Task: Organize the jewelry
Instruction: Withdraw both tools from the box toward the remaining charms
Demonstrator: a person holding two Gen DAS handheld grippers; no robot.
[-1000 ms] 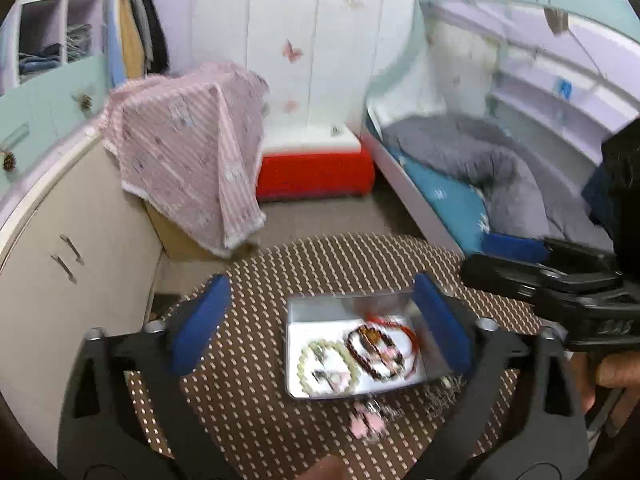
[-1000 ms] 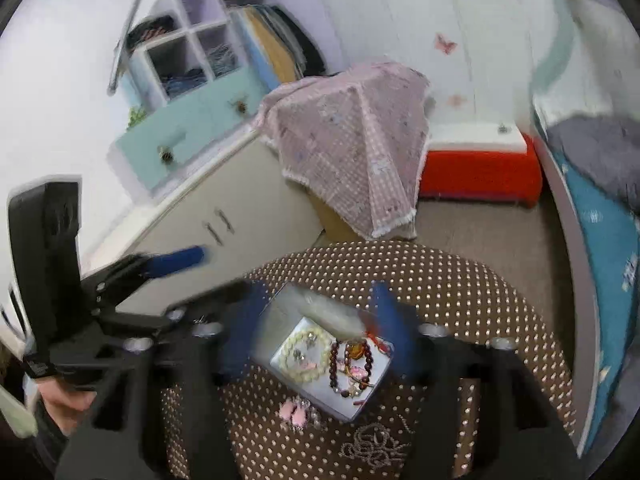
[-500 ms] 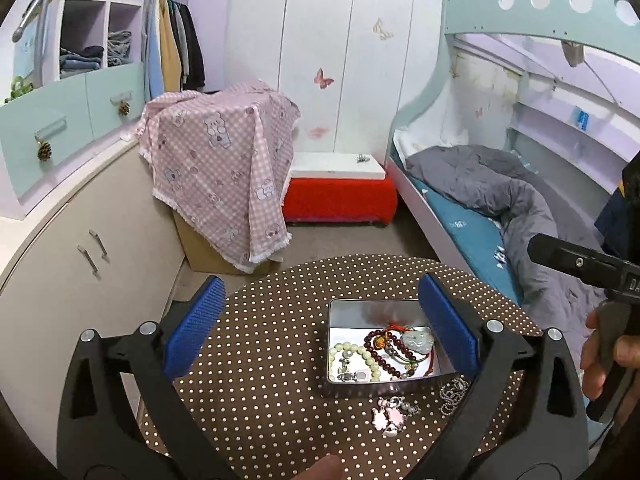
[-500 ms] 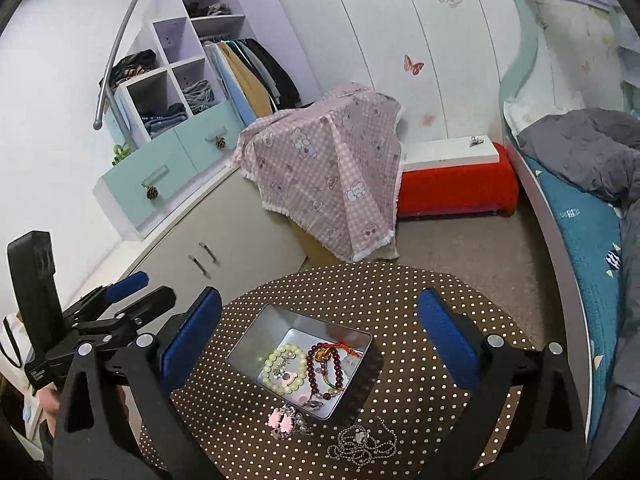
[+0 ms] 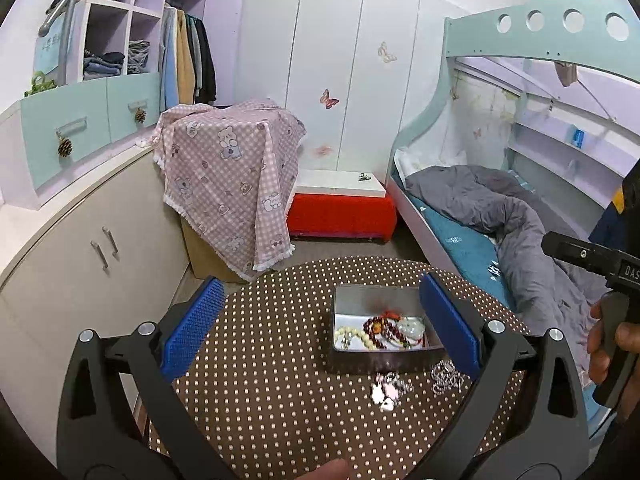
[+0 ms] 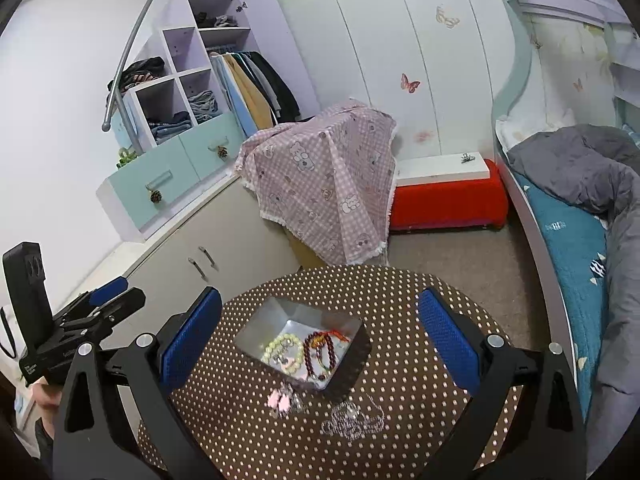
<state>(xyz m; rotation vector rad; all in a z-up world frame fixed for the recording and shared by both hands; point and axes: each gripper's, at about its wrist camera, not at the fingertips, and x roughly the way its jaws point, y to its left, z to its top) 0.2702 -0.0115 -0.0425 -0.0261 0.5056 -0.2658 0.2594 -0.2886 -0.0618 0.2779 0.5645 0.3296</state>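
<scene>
I had both tools gaping and empty: the right tool (image 6: 318,344) and the left tool (image 5: 320,330) hung above the counter (image 5: 260,392). The tin (image 5: 384,354) held bead bracelets; a pink charm (image 6: 280,400) and a silver chain (image 6: 352,420) lay loose just beside it. I judged a low pinch best, with open cloth on the left and the counter's rim close by.

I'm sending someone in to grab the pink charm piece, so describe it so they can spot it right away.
Find the round table with the brown polka-dot cloth and the open metal tin of beaded bracelets on it. Just outside the tin's near wall, on the cloth, lies the pink charm piece. The silver chain coiled beside it is colourless; this one is pale pink.
</scene>
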